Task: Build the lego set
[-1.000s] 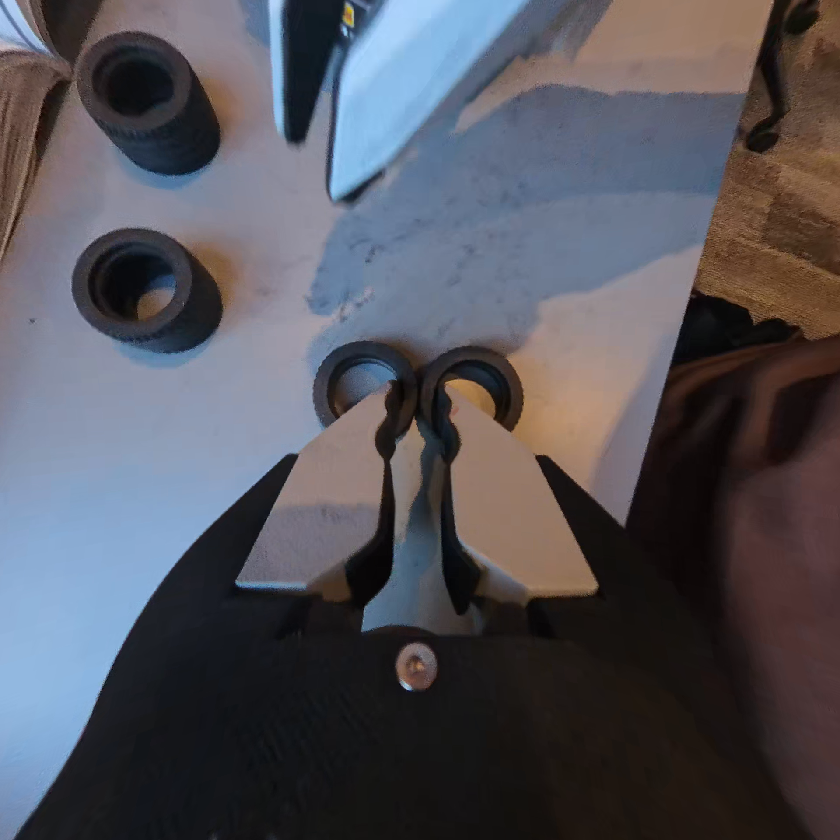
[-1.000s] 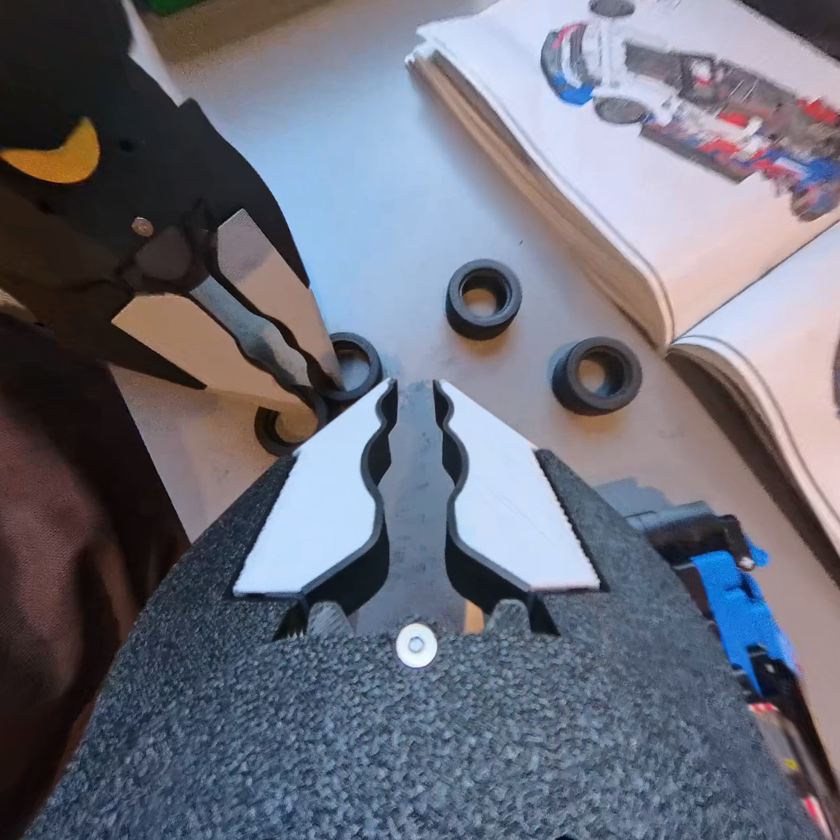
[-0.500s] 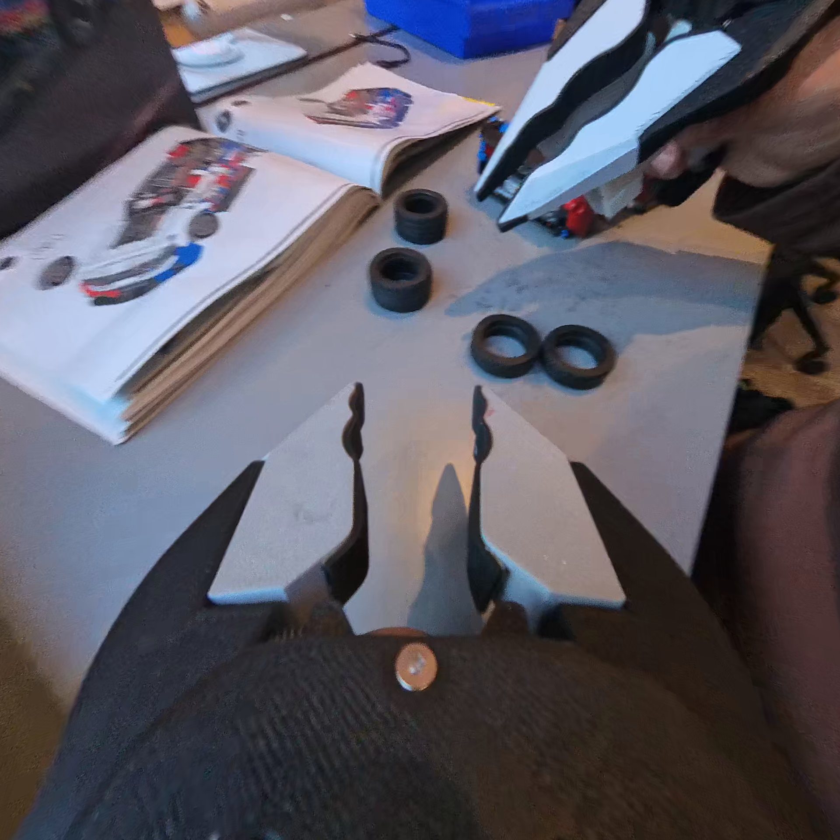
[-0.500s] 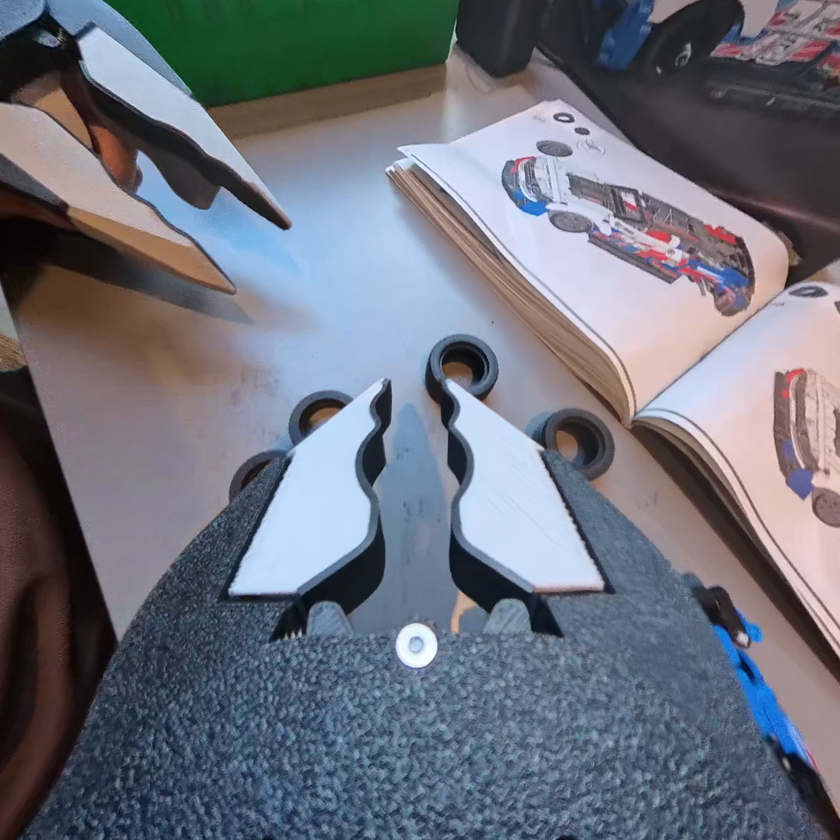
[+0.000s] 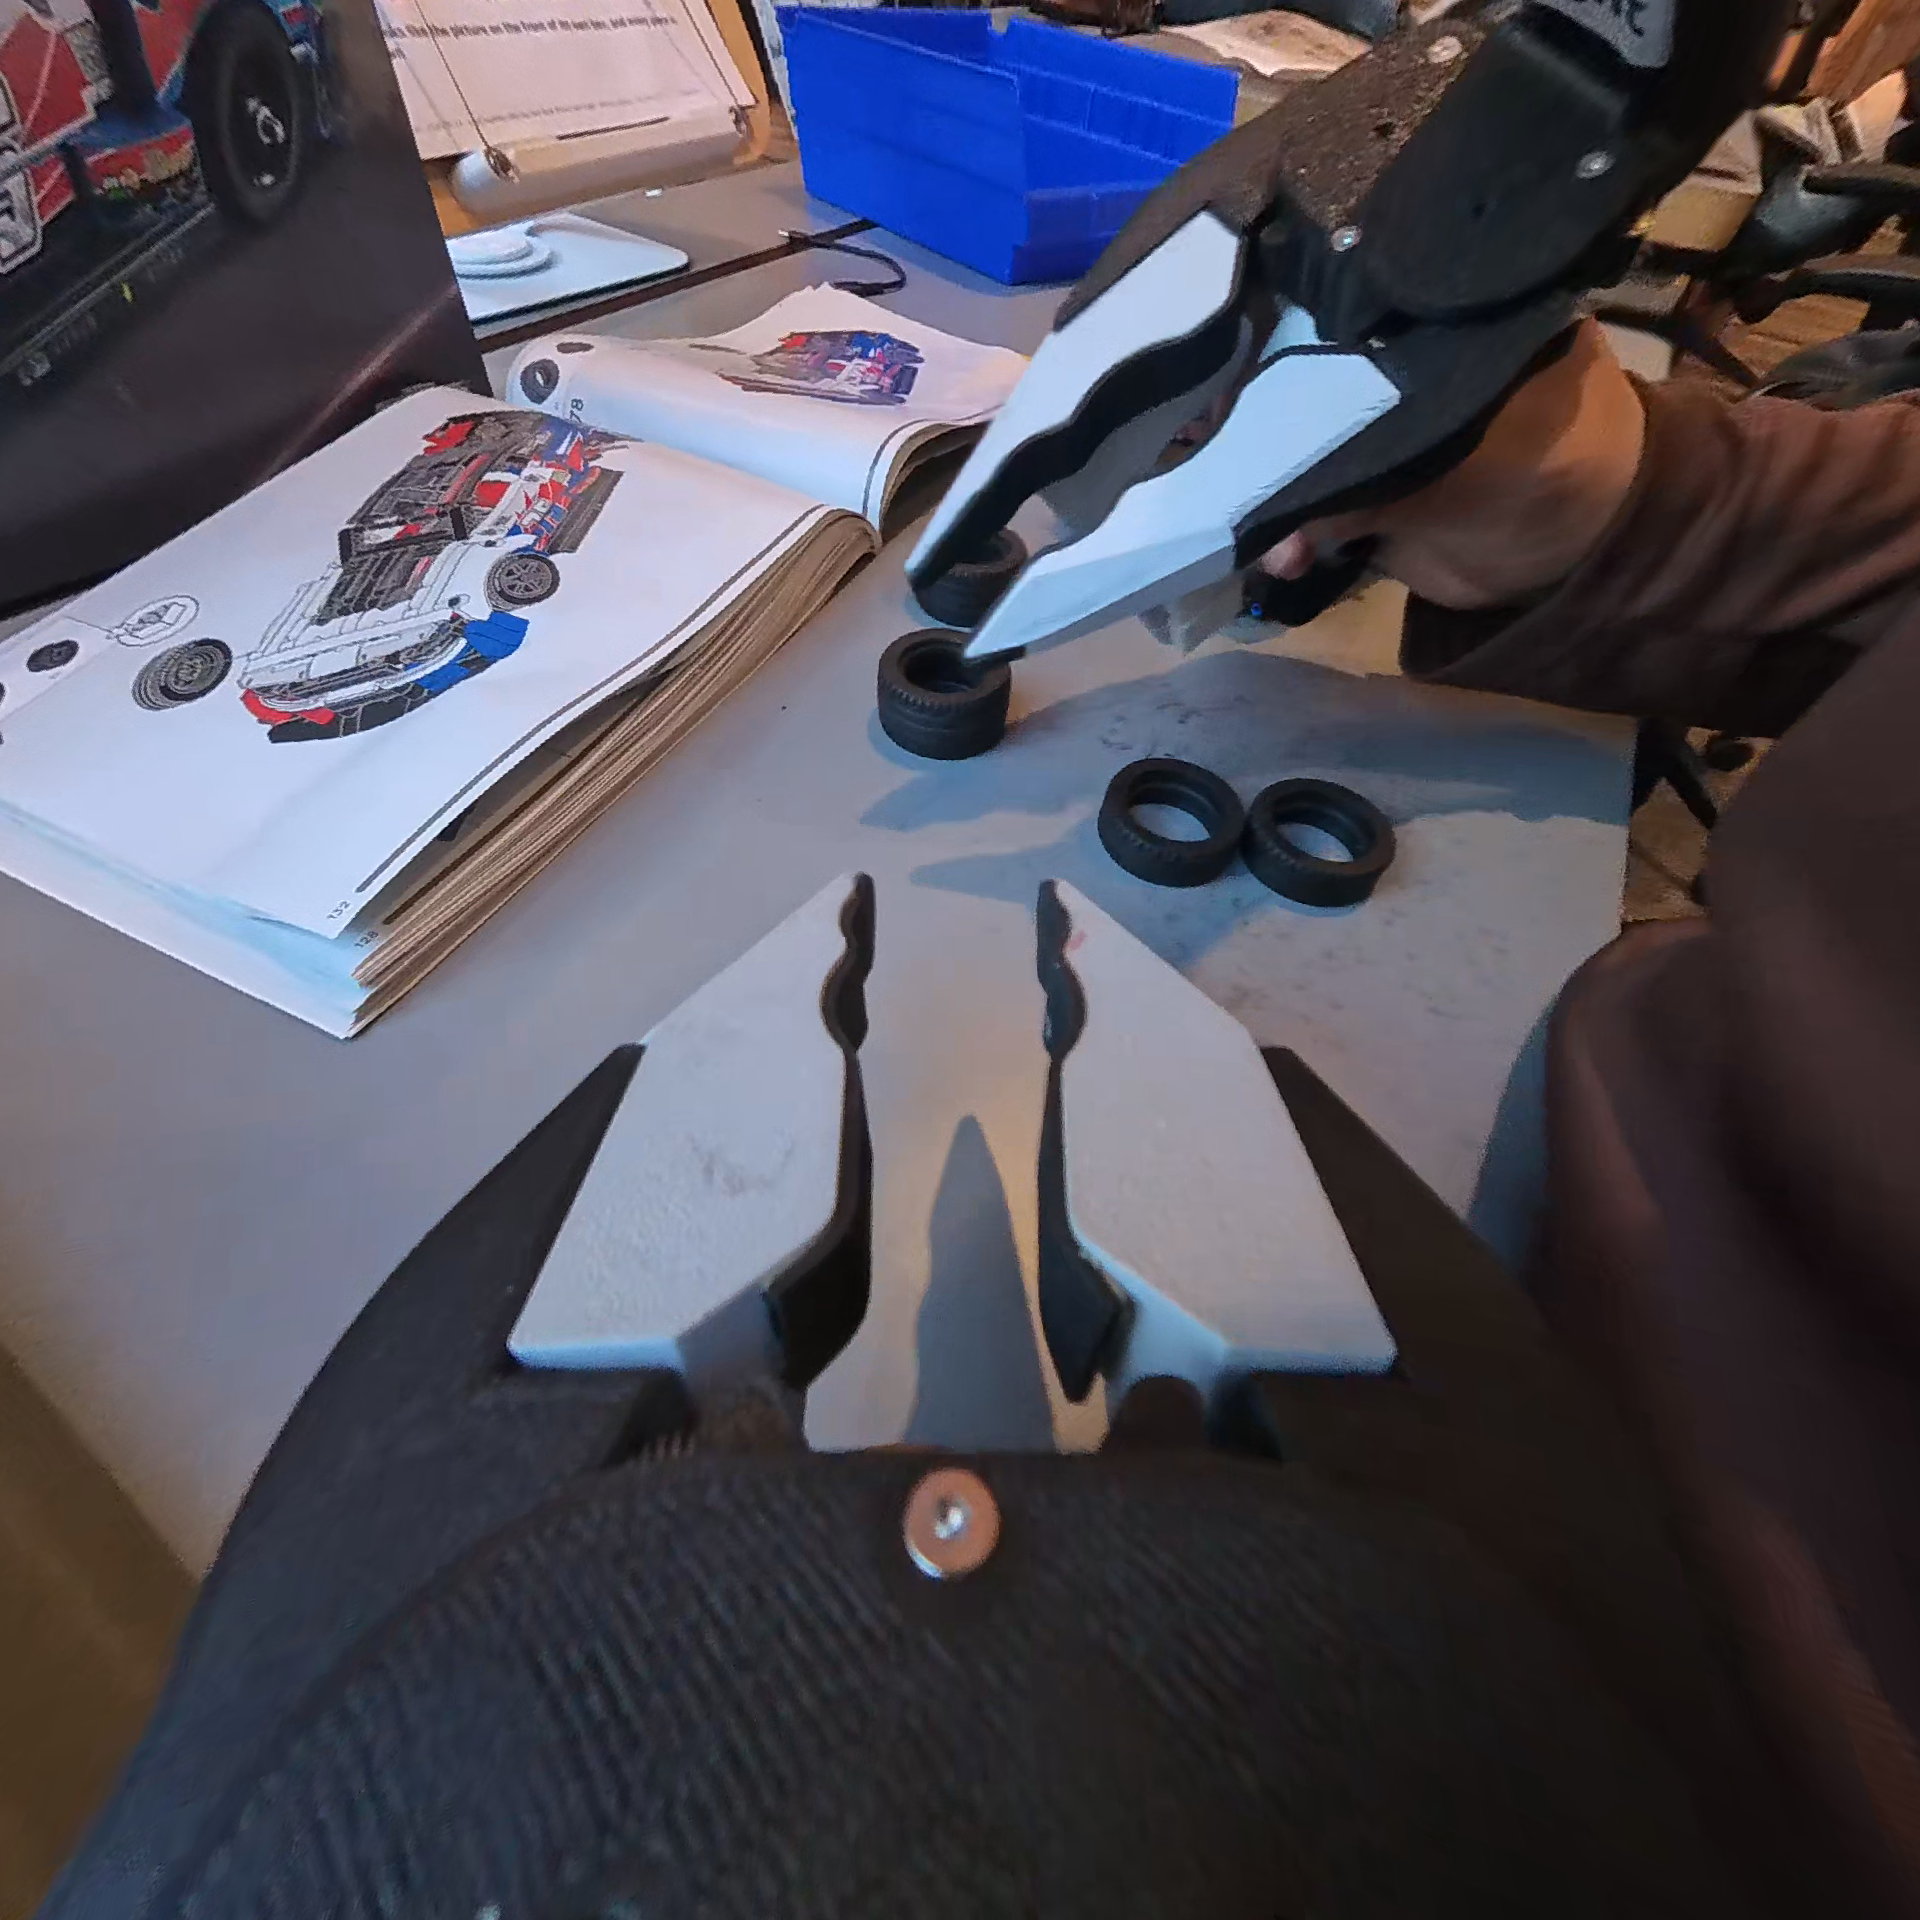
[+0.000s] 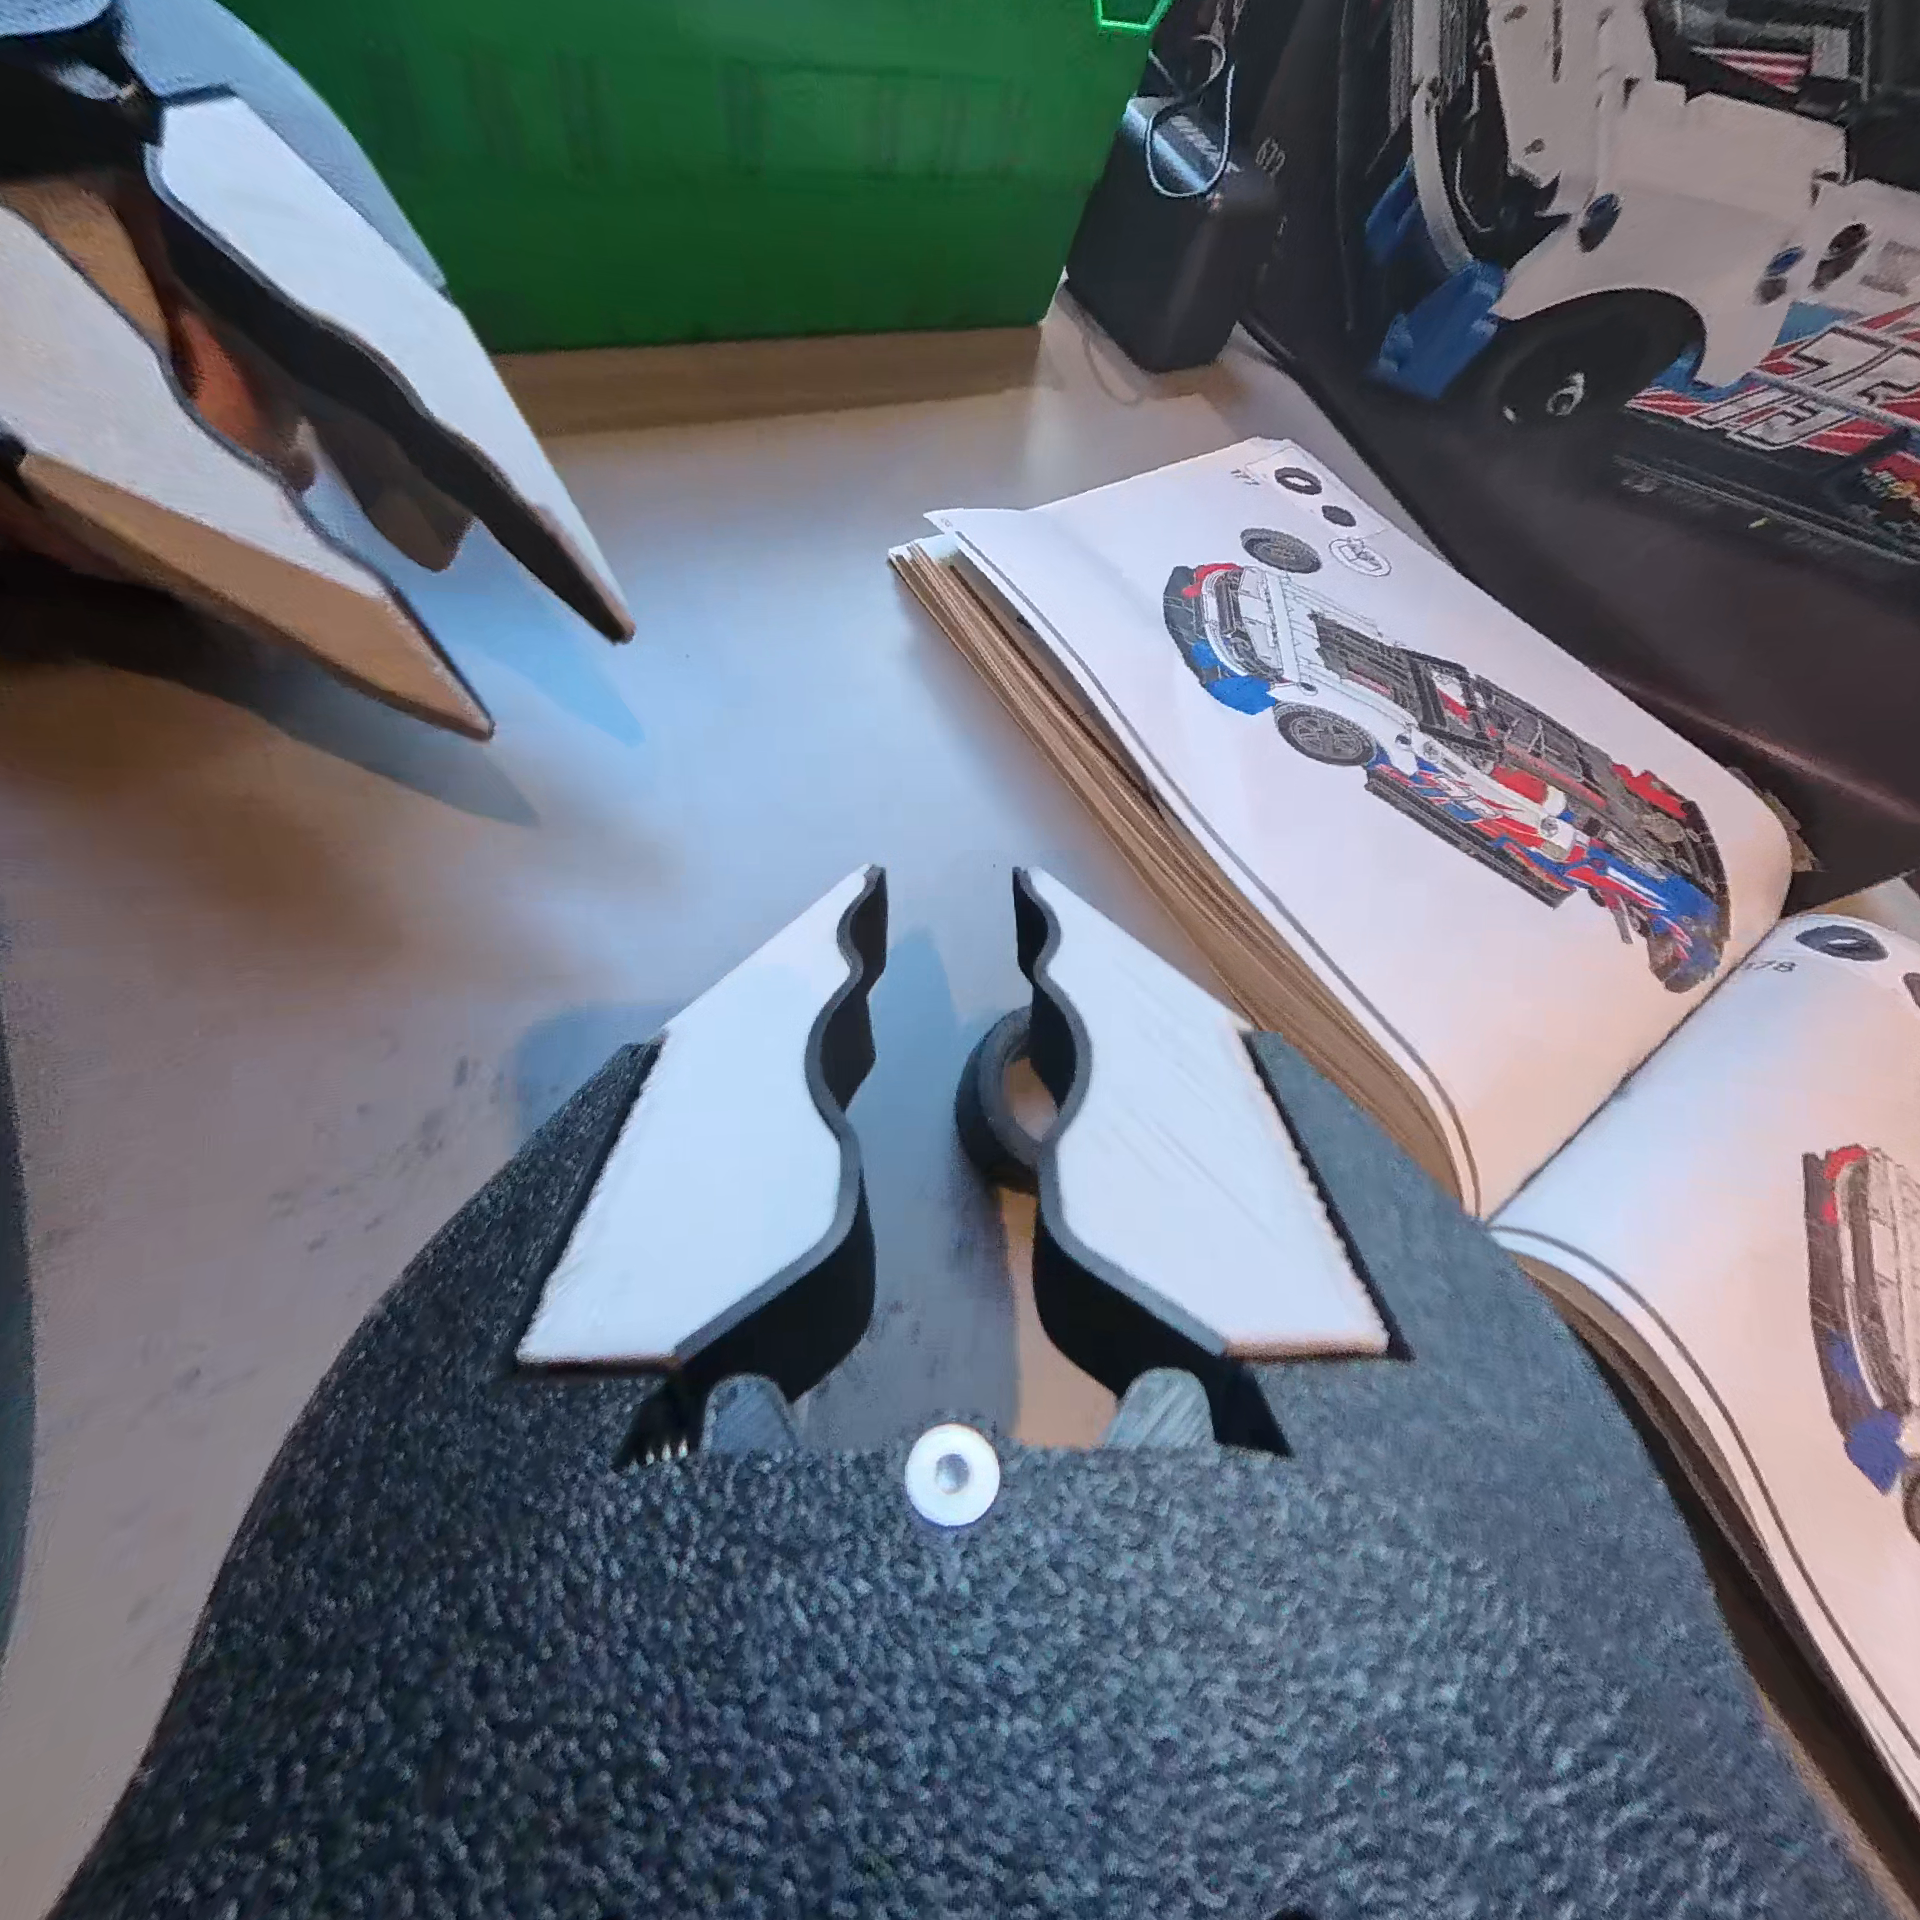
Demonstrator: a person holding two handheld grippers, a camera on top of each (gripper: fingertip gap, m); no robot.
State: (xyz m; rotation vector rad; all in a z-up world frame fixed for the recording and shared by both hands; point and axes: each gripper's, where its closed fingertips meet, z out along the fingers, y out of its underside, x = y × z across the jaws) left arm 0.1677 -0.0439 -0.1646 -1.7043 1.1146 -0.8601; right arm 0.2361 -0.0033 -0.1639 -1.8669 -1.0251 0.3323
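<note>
Reaching your right gripper (image 5: 961, 634), jaws apart, over one tyre (image 5: 943, 694), you have four tyres loose on the table (image 5: 260, 1143), none fitted; your left gripper (image 5: 951, 904) hangs apart, empty.

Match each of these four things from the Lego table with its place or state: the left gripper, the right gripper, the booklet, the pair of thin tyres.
Things:
1. left gripper
2. right gripper
3. booklet
4. pair of thin tyres

Places or states:
A. lying open on the table, showing pictures of a car
B. side by side, flat on the table near its edge
C. open, over bare table, nothing between its fingers
D. open, one fingertip at the hole of a wide tyre

Pairs: 1-C, 2-D, 3-A, 4-B
</note>
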